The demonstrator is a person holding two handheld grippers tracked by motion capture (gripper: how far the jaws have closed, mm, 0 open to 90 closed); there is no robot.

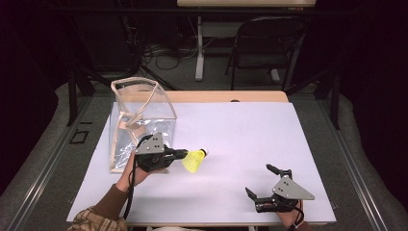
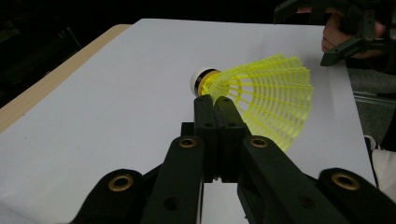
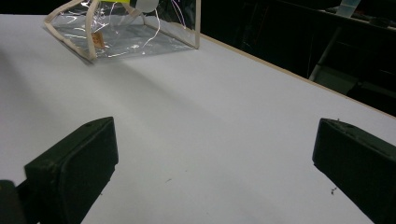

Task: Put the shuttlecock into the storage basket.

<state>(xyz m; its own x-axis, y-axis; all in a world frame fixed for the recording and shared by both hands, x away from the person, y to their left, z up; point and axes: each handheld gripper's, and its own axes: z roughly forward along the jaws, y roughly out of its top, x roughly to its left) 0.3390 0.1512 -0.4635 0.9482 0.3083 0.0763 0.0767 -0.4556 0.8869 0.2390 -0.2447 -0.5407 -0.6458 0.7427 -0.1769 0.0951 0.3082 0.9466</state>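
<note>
A yellow shuttlecock [image 1: 195, 160] with a white cork tip hangs just above the white table, held by its mesh skirt. My left gripper [image 1: 184, 154] is shut on that skirt; in the left gripper view the shuttlecock [image 2: 261, 95] fans out to the right of the closed black jaws, with the gripper [image 2: 215, 100] pinching the skirt's edge near the cork. A clear plastic bag [image 1: 139, 120] with tan trim stands open right behind the left hand. My right gripper [image 1: 261, 181] rests open near the front right edge, nothing between its fingers [image 3: 77, 168].
The white sheet [image 1: 240, 130] covers the table; a strip of wood shows along its far edge. In the right gripper view the clear bag [image 3: 126, 32] lies far ahead on the left. A chair and a table leg stand beyond the far edge.
</note>
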